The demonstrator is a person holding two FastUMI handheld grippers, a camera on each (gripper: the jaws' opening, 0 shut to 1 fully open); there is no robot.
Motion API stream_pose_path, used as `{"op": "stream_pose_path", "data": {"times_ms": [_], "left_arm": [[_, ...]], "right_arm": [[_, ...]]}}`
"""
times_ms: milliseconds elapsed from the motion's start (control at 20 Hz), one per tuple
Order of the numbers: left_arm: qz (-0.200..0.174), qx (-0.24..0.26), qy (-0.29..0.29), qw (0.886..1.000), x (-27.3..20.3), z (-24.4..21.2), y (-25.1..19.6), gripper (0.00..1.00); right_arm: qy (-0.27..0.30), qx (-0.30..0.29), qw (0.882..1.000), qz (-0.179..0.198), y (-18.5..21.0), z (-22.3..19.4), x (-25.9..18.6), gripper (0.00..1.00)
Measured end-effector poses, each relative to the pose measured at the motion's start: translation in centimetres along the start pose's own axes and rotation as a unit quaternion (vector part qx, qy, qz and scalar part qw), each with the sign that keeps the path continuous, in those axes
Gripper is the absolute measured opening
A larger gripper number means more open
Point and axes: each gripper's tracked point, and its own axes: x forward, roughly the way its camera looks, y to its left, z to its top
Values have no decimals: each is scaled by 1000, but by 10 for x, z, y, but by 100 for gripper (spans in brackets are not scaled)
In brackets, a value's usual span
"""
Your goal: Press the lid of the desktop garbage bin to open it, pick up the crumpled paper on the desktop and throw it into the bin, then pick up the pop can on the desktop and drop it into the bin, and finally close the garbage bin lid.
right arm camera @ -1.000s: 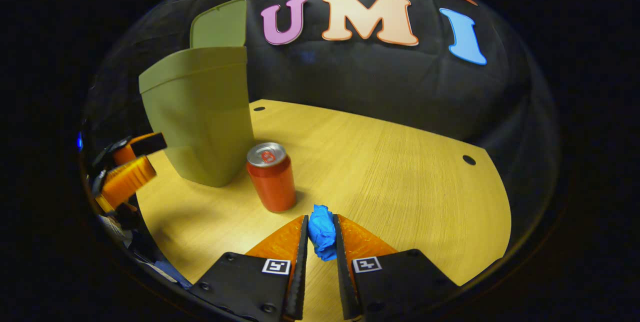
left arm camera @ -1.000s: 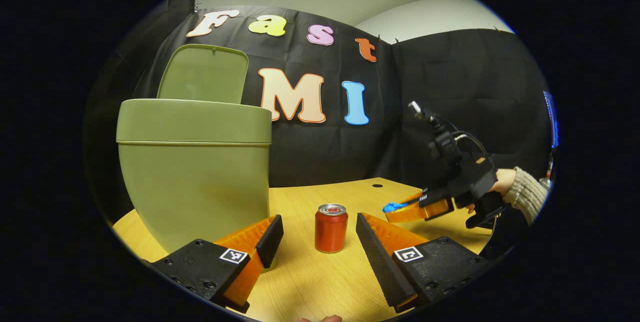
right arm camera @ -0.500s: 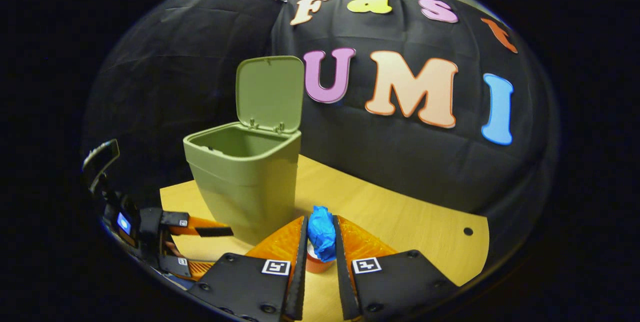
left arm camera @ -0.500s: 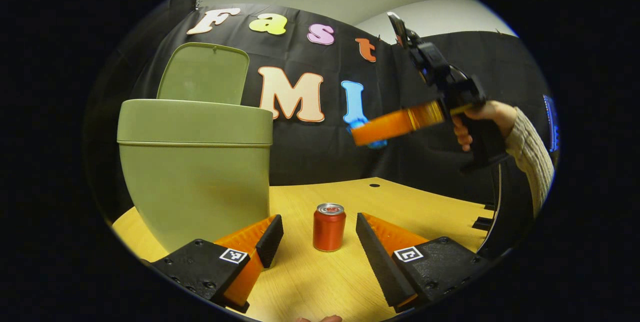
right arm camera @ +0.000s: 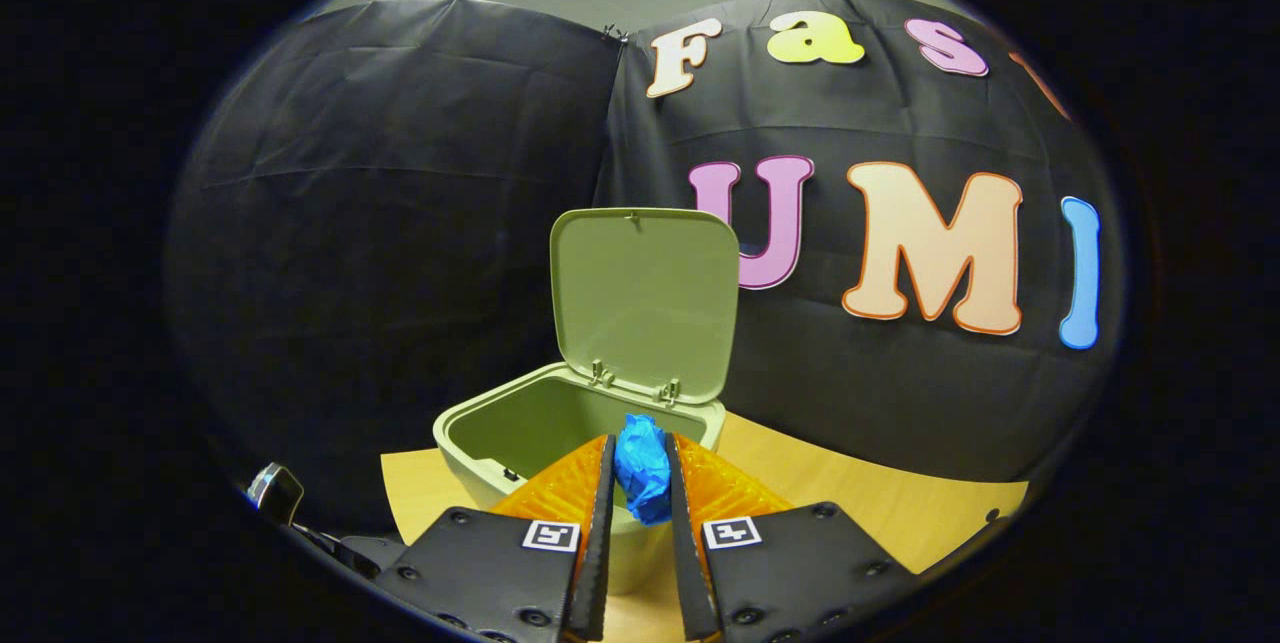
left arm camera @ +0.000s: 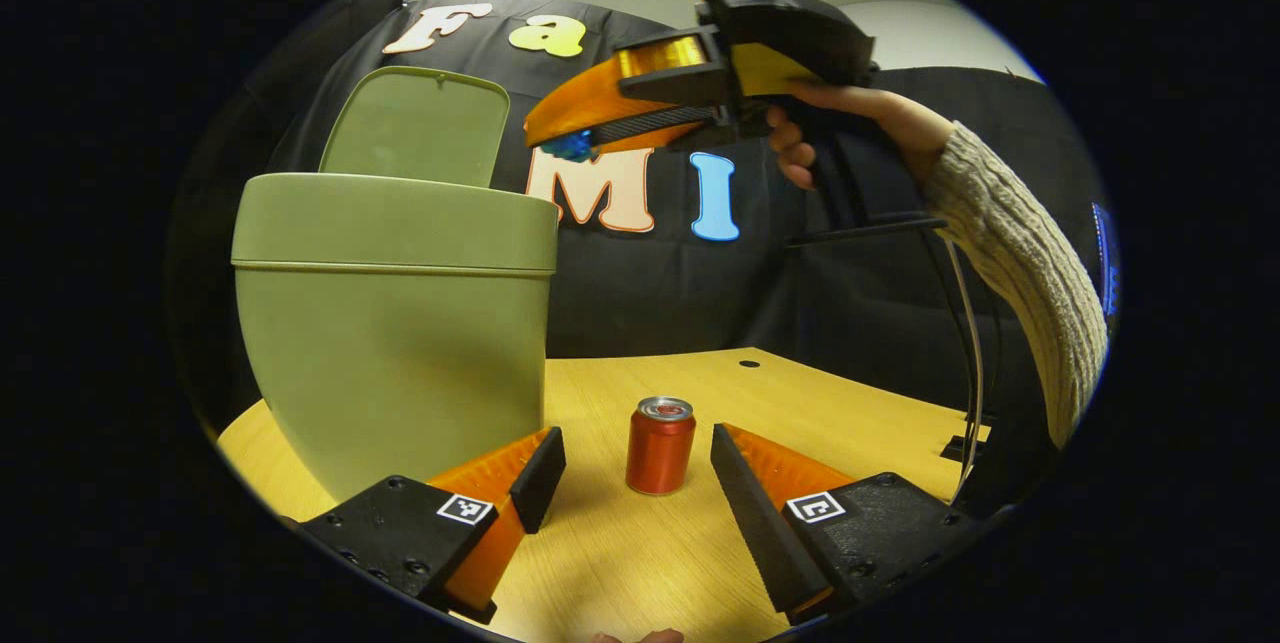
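Since half a second ago, the crumpled paper has risen from table level to the height of the bin's mouth, and a second ago it was still down beside the pop can. I have the blue wad pinched between both fingers of my right gripper, which are closed tight on it. In the right gripper view it sits just in front of the near rim of the garbage bin, with the open cavity beyond it. I am holding it high so it clears the rim before I let go; I judge it needs to travel a little farther over the opening first.

The lid stands upright on its hinges at the back, out of the drop path. In the left gripper view the right gripper hangs above and just to the side of the bin's top edge, carried by a hand in a knitted sleeve.

My left gripper waits low over the wooden table, fingers spread wide apart and holding nothing. The pop can stands upright between them but farther ahead, near the bin's base, ready for the next pickup. That part of the scene matches the earlier frames closely.
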Motion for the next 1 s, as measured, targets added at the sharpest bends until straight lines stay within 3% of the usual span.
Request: {"op": "stream_pose_path", "data": {"times_ms": [300,550,1000], "left_arm": [[-3,2,1,1000,-2,1,0,92],[-5,2,5,1000,3,2,0,92],[-20,21,20,999,2,-9,-13,92]], "right_arm": [[20,-3,1000,3,12,-15,36,31],[6,-28,999,-21,6,-10,33,99],[-39,-57,992,-103,-56,-5,-64,98]]}}
